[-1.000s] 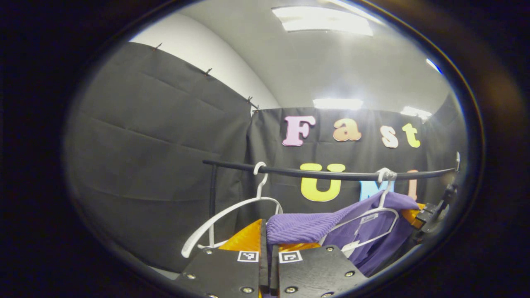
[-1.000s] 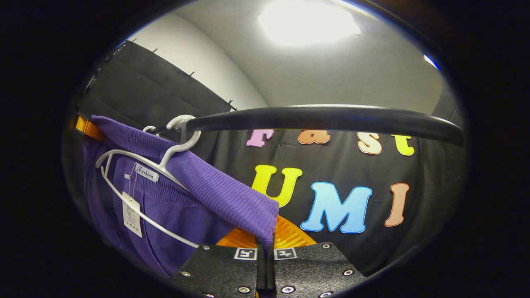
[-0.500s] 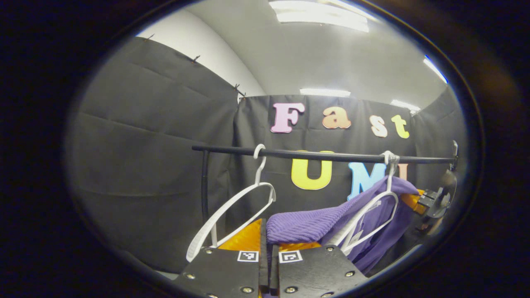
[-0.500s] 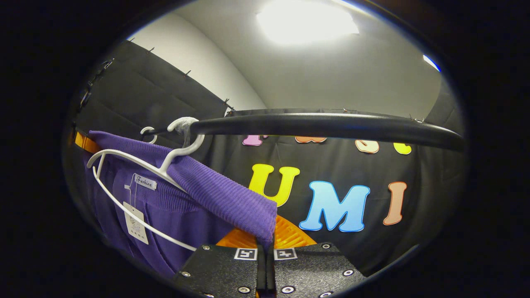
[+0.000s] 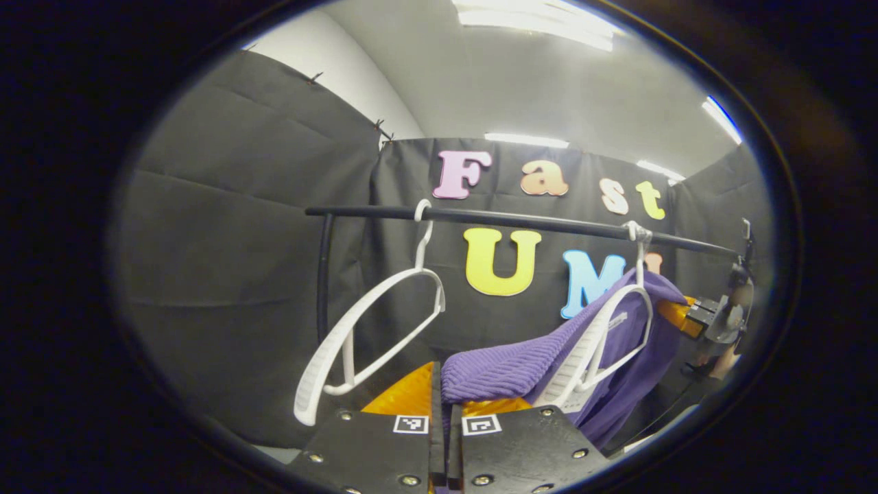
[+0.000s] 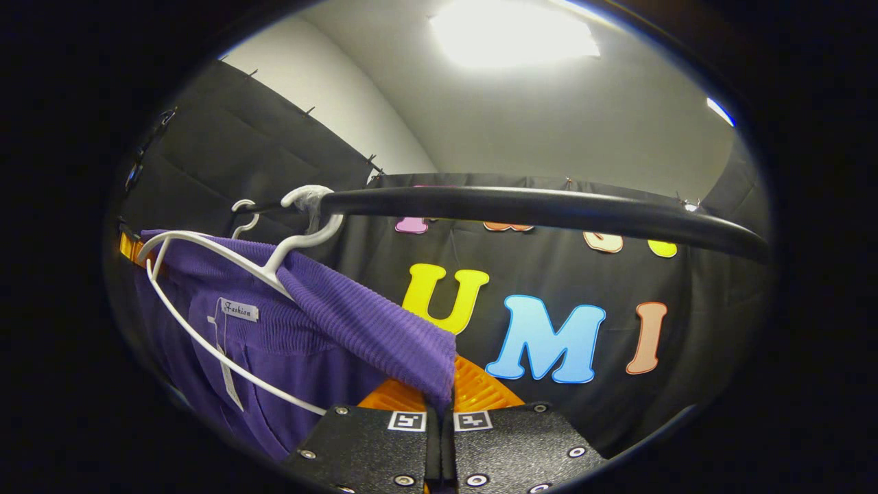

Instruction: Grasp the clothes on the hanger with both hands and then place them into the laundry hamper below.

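- The left gripper (image 5: 444, 412) has its fingers closed on one shoulder of the purple sweater (image 5: 507, 370); the right gripper (image 6: 439, 412) pinches the other shoulder (image 6: 384, 336).
- The sweater hangs on a white hanger (image 6: 226, 261) hooked over the black rail (image 6: 549, 209).
- Judged risk: the pull could drag the hanger off the rail, or stretch the knit if the collar catches.
- An empty hanger (image 5: 363, 329) hangs close by and might snag.
- The hamper is unseen, so the drop needs care.
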